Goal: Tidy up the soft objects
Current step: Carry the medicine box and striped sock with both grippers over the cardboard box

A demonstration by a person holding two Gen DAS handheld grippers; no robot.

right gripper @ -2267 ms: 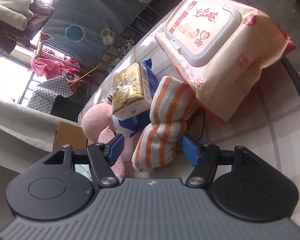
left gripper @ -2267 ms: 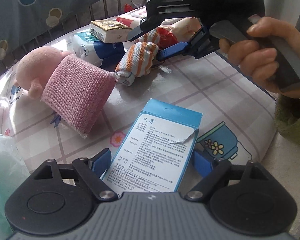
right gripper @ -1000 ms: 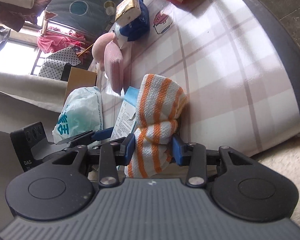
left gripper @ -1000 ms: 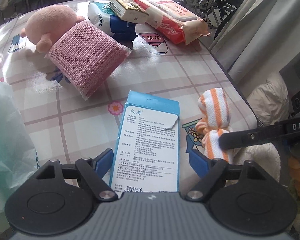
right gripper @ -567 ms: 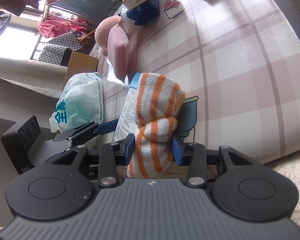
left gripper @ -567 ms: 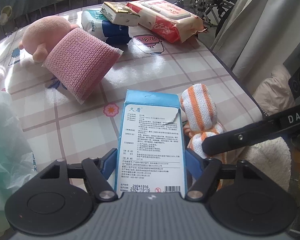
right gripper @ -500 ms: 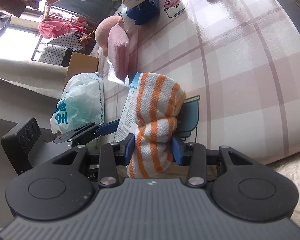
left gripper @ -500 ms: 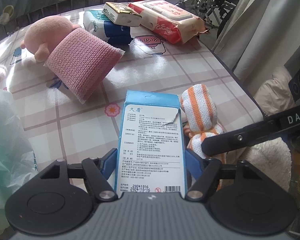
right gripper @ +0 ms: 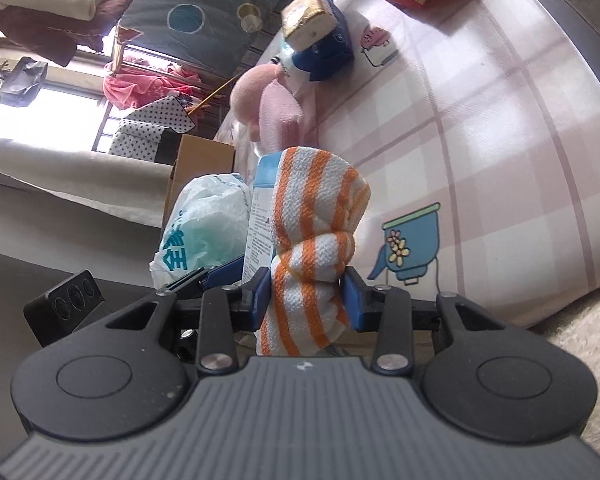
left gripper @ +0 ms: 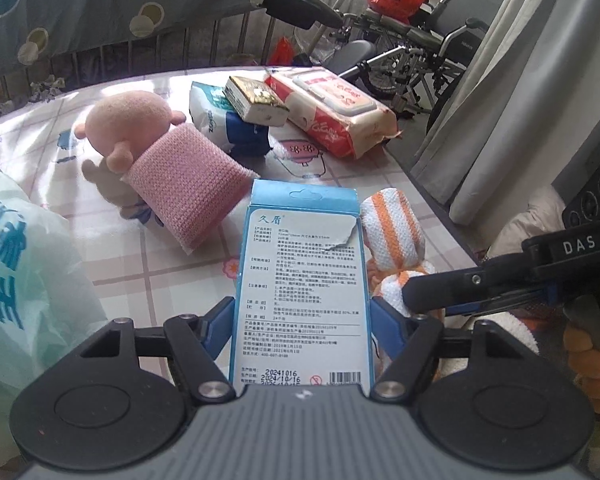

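Left gripper (left gripper: pixel 302 322) fingers clamped on flat blue-white carton (left gripper: pixel 302 280), long axis running away from fingers, carton lifted off tabletop (left gripper: pixel 148 264). Right gripper (right gripper: pixel 306 294) fingers grasp rolled orange-striped towel (right gripper: pixel 314 240), towel upright, terry-textured, squeezed at waist. Both held things side by side, near tabletop's near edge. Green plastic bag (left gripper: pixel 16 280) lies just left of carton, nearer left hand. Pink knit roll (left gripper: pixel 184 184) leans against plush toy (left gripper: pixel 128 120) further back; wipes pack (left gripper: pixel 332 108) beyond.
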